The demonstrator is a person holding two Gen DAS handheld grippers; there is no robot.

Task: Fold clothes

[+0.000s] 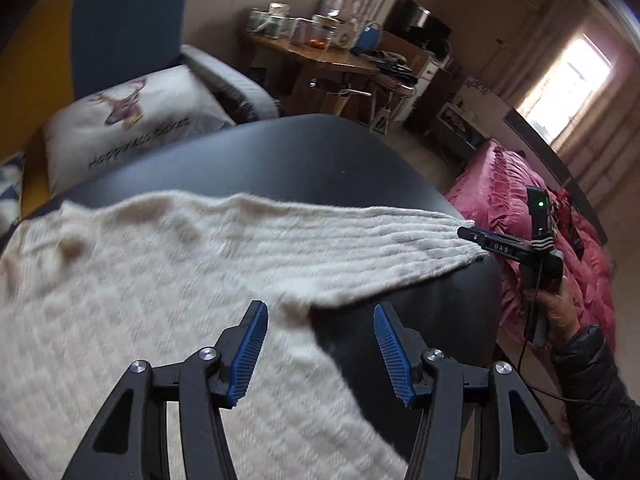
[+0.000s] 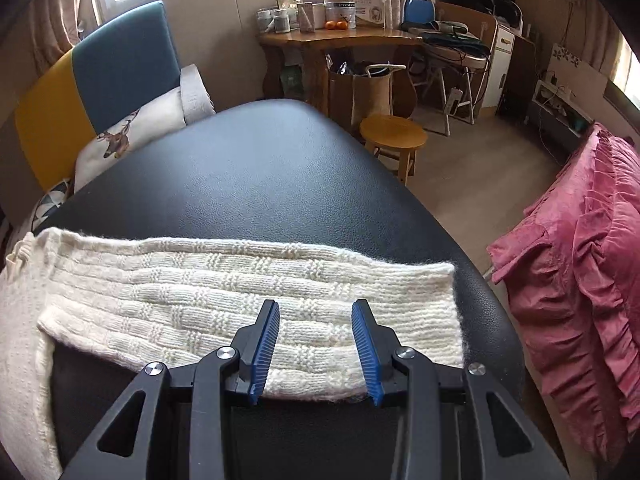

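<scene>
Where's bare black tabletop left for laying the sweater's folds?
Free: the far half of the black table, beyond the cream sweater's sleeve, up to the pillow side; also a bare wedge between sleeve and body. Crowded: the near-left, under the sweater body.

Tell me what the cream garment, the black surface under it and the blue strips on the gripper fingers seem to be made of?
The cream garment looks like knitted wool or acrylic yarn: ribbed rows, fuzzy edges. The black surface seems to be leather or vinyl upholstery: fine pebbled grain, soft sheen from the window. The blue strips look like rubber or soft plastic, moulded with fine ridges; which one I cannot tell.
</scene>
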